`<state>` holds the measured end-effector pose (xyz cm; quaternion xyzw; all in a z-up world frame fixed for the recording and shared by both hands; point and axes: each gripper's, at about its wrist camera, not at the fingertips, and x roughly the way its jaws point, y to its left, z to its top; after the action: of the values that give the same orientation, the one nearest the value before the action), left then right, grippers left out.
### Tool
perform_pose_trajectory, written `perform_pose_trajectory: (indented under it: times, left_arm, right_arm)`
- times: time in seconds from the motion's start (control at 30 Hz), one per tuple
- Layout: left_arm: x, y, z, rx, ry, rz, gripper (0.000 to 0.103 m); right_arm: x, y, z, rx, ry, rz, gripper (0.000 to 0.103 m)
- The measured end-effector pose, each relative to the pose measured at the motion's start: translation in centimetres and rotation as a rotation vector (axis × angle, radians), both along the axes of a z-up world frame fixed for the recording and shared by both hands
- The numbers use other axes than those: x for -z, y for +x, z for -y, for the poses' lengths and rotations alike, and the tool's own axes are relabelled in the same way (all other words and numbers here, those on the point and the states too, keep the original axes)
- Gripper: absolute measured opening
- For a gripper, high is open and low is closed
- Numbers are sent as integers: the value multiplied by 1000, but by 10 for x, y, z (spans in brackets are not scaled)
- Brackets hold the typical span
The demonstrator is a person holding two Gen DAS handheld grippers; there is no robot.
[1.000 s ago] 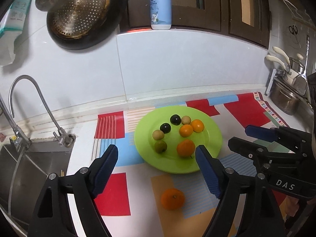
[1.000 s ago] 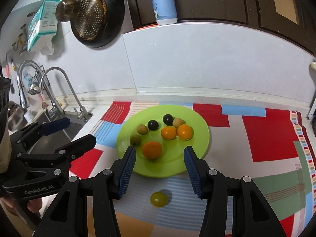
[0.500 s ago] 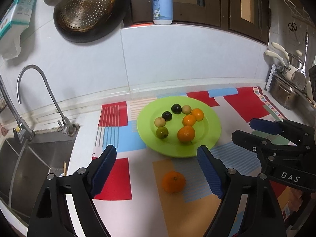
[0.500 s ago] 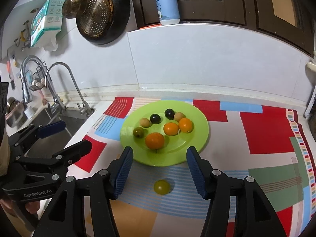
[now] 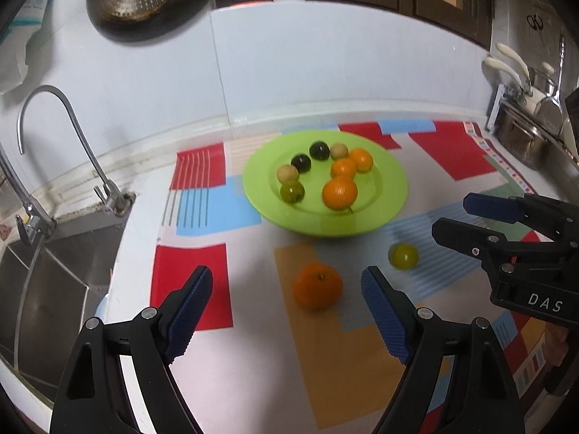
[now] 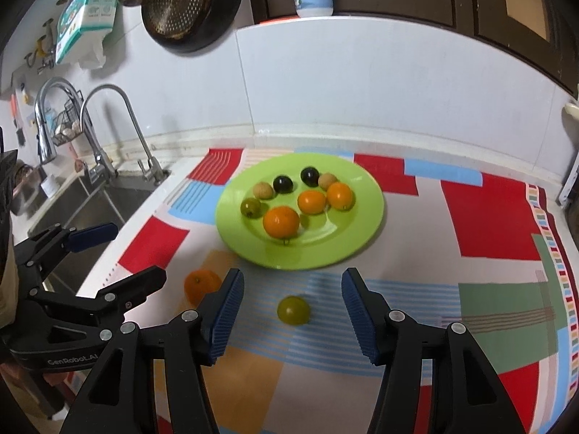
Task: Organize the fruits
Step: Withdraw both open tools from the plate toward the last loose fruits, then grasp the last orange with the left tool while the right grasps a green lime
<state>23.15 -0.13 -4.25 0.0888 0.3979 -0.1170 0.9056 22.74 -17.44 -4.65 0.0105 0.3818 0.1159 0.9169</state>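
A green plate (image 5: 394,195) (image 6: 365,224) holds several small fruits: oranges, dark plums, tan ones and a green one. A loose orange (image 5: 317,290) (image 6: 202,285) lies on the mat in front of the plate. A loose green fruit (image 5: 403,256) (image 6: 293,310) lies to its right. My left gripper (image 5: 287,320) is open and empty, just short of the loose orange. My right gripper (image 6: 292,320) is open and empty, with the green fruit between its fingertips' line; it also shows in the left wrist view (image 5: 466,220).
A sink (image 5: 47,289) with a curved tap (image 5: 68,137) lies left of the patterned mat (image 5: 362,361). Pots and utensils (image 5: 524,126) stand at the far right. A pan and strainer (image 6: 184,3) hang on the white wall. The counter's front edge is close.
Both grippers have pulled back and up from the plate. The loose orange and green fruit now sit further ahead in view. The fruits have not moved.
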Motion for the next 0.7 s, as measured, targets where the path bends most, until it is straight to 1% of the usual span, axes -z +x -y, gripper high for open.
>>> perform_pose_trajectory:
  times: [0.27,0.63,0.7]
  left_arm:
    - [21,5,5,26,17,-41,84]
    - [46,23,10,30,6,-102,83]
    - [49,26,11,29,1,-115,80]
  right_arm:
    - [22,4,0,-14,-8,-65,57]
    - [44,17,-5,-41,-18,-119,56]
    - [47,19,-5,-44,-16,-125,54]
